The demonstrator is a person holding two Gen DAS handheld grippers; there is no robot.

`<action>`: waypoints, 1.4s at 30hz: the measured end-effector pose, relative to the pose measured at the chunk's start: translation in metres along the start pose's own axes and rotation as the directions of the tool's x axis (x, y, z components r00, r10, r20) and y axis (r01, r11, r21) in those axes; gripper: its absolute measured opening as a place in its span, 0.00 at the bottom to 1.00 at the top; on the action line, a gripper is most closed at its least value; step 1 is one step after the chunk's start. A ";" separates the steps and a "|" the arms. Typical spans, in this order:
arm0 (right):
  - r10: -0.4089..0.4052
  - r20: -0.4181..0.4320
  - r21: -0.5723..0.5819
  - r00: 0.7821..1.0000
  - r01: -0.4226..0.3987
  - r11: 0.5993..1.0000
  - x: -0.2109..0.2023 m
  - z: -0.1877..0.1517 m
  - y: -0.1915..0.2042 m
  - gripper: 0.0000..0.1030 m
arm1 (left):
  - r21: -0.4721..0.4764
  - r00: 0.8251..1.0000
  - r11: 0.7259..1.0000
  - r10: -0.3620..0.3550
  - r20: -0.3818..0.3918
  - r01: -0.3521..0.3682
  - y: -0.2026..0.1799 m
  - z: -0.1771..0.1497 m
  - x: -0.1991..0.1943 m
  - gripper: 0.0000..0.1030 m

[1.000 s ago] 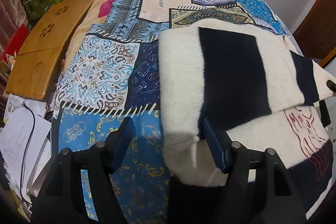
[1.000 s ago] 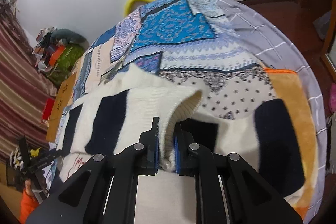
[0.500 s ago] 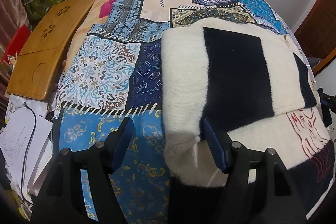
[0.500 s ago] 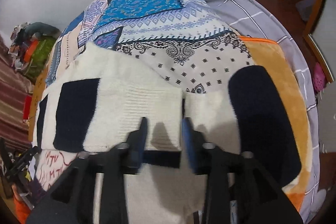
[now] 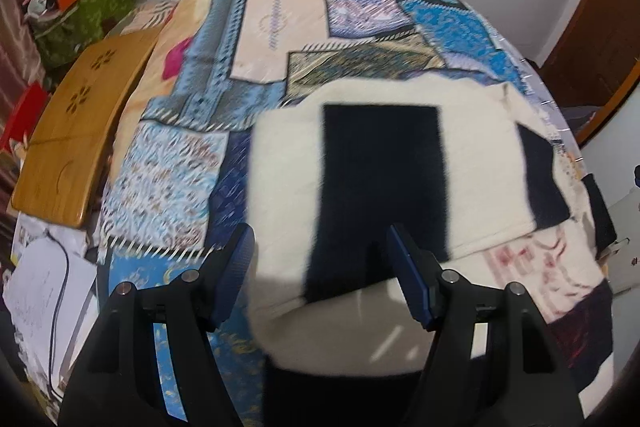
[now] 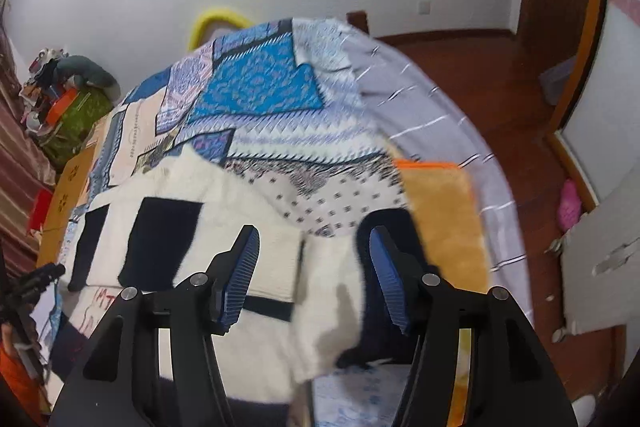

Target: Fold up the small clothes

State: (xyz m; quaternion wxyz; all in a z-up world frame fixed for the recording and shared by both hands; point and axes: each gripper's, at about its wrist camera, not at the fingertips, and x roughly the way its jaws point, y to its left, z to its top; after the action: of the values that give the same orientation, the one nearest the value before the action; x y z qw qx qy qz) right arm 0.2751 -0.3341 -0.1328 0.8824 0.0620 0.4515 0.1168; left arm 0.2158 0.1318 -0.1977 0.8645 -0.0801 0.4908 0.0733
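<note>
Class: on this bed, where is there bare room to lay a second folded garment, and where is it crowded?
Free: the patchwork quilt between the sweater and wooden board, and beyond the sweater. Crowded: the sweater's spot.

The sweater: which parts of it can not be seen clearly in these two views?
- Left wrist view: sweater hem, hidden behind the left gripper and cut by the bottom edge.
- Red print: blurred, unreadable.
- Right wrist view: right sleeve end, behind the right gripper fingers.

My room is bright with soft, even light. Both pictures look smeary and blurry. The edges bend round and go dark at the corners. My left hand-held gripper point(image 5: 320, 259) drops a small shadow on the sweater point(image 5: 380, 187).
</note>
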 end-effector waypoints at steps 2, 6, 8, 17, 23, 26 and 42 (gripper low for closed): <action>-0.024 0.020 -0.001 1.000 0.024 1.000 -0.012 0.002 -0.010 0.52 | 0.018 1.000 1.000 -0.010 0.010 0.009 -0.012 0.007 -0.003 0.66; -0.056 0.047 0.009 0.997 0.056 0.998 -0.031 0.004 -0.029 0.52 | 0.061 0.999 0.998 -0.027 0.027 0.025 -0.037 0.018 -0.006 0.66; -0.081 0.057 0.015 0.995 0.080 0.997 -0.039 0.005 -0.040 0.52 | 0.078 0.999 0.996 -0.035 0.029 0.033 -0.050 0.022 -0.005 0.66; -0.129 0.024 0.051 0.991 0.128 0.991 -0.039 -0.012 -0.078 0.54 | 0.137 0.998 0.989 -0.057 0.011 0.055 -0.090 0.023 0.005 0.66; -0.101 -0.088 0.131 0.991 0.112 0.985 0.004 -0.046 -0.101 0.54 | 0.149 0.999 0.987 -0.051 -0.012 0.052 -0.097 0.018 0.012 0.66; -0.090 -0.137 0.169 0.987 0.113 0.979 0.022 -0.065 -0.112 0.54 | 0.144 0.999 0.988 -0.044 -0.017 0.046 -0.095 0.017 0.015 0.66; -0.054 -0.194 0.299 0.980 0.111 0.948 0.031 -0.115 -0.149 0.52 | 0.132 0.998 0.990 -0.039 -0.042 0.044 -0.094 0.012 0.029 0.66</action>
State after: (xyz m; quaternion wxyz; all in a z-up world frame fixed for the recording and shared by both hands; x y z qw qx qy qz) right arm 0.2216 -0.4689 -0.2560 0.8207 0.1690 0.5456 0.0128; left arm 0.2594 0.0433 -0.2101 0.8594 -0.0341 0.5098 0.0208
